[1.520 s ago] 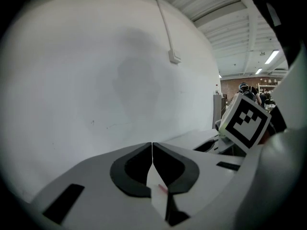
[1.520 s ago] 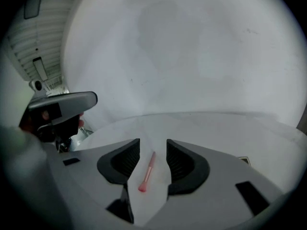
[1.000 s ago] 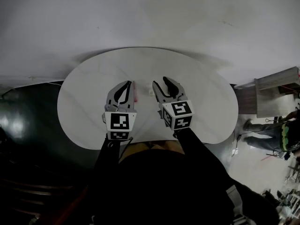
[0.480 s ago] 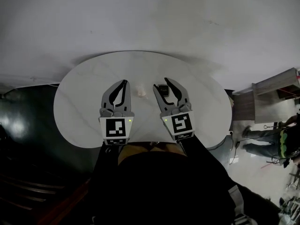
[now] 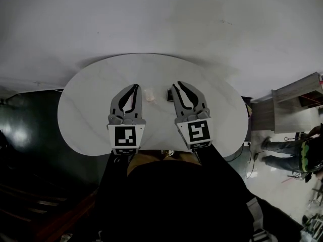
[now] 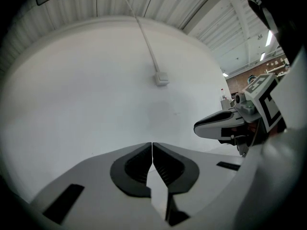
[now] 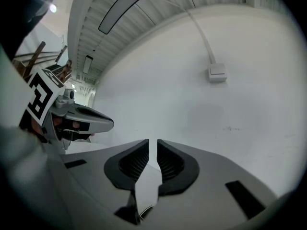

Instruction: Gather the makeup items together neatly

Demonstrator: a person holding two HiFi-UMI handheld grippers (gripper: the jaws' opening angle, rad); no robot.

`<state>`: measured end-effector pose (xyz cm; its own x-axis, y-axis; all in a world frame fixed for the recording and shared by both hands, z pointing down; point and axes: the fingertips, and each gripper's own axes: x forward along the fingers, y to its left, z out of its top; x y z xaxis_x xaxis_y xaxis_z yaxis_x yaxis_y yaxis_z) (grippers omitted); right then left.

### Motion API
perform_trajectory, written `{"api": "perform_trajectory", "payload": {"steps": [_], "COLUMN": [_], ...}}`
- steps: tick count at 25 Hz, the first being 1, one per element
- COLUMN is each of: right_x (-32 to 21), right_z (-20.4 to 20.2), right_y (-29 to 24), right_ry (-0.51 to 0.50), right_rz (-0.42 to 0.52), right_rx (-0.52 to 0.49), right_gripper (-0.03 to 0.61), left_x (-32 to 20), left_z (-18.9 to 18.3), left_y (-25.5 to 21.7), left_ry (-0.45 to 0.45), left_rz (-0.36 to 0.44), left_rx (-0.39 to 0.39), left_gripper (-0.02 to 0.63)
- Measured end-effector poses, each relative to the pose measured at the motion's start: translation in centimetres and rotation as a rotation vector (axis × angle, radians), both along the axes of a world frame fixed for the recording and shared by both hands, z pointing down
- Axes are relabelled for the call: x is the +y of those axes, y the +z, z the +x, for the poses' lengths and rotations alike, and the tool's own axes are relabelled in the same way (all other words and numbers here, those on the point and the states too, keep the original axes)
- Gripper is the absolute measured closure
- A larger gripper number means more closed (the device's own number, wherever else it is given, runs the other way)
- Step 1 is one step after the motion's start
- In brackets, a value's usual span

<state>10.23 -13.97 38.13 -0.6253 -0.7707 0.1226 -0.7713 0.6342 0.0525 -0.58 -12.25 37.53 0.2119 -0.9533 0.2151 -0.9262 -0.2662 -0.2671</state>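
Right gripper (image 5: 177,86) jaws have just narrowed to an empty slit, left gripper (image 5: 135,86) closed tight on nothing; dark compact (image 5: 170,94) looks light, stiff and slick, so it is best pinched across its edges.

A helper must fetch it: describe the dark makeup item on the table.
Find the white oval table. Near its middle two things lie side by side. The dark item is the right one, square and black; the neighbour is pale pinkish.

Too small to name: pale item (image 5: 150,96) just right of the jaws of the left gripper (image 5: 135,87), and dark item (image 5: 170,94) further right of those jaws, shape unclear. Near edge of counter (image 5: 91,110), behind the jaws, hidden by wearer's dark torso (image 5: 171,200). Far right of the jaws, bystander (image 5: 309,153) cut off by frame edge.
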Motion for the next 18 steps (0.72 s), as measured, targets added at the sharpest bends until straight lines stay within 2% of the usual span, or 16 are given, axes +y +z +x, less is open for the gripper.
{"api": "perform_trajectory", "payload": {"steps": [3,7,11,15,18], "right_x": [0.0,0.1,0.2,0.6,0.8], "right_z": [0.6,0.9,1.3,1.2,1.1], "right_y": [0.0,-0.7,-0.7,-0.2,-0.2], "right_ry": [0.0,0.001,-0.002,-0.018,-0.017], "right_rz": [0.018,0.01,0.005,0.039,0.036], "right_rx": [0.018,-0.015,-0.026,0.019,0.01], "right_gripper": [0.534,0.546,0.551,0.551,0.551], "left_x": [-0.1,0.0,0.1,0.2,0.4], "left_z": [0.7,1.5,1.9,2.2,2.2], "left_y": [-0.3,-0.6,-0.5,-0.7,-0.7], "left_ry": [0.005,0.015,0.022,0.027,0.028], "left_rz": [0.012,0.025,0.019,0.028,0.031], "left_rx": [0.017,0.036,0.026,0.037,0.041], "left_gripper": [0.595,0.595,0.595,0.595,0.595]}}
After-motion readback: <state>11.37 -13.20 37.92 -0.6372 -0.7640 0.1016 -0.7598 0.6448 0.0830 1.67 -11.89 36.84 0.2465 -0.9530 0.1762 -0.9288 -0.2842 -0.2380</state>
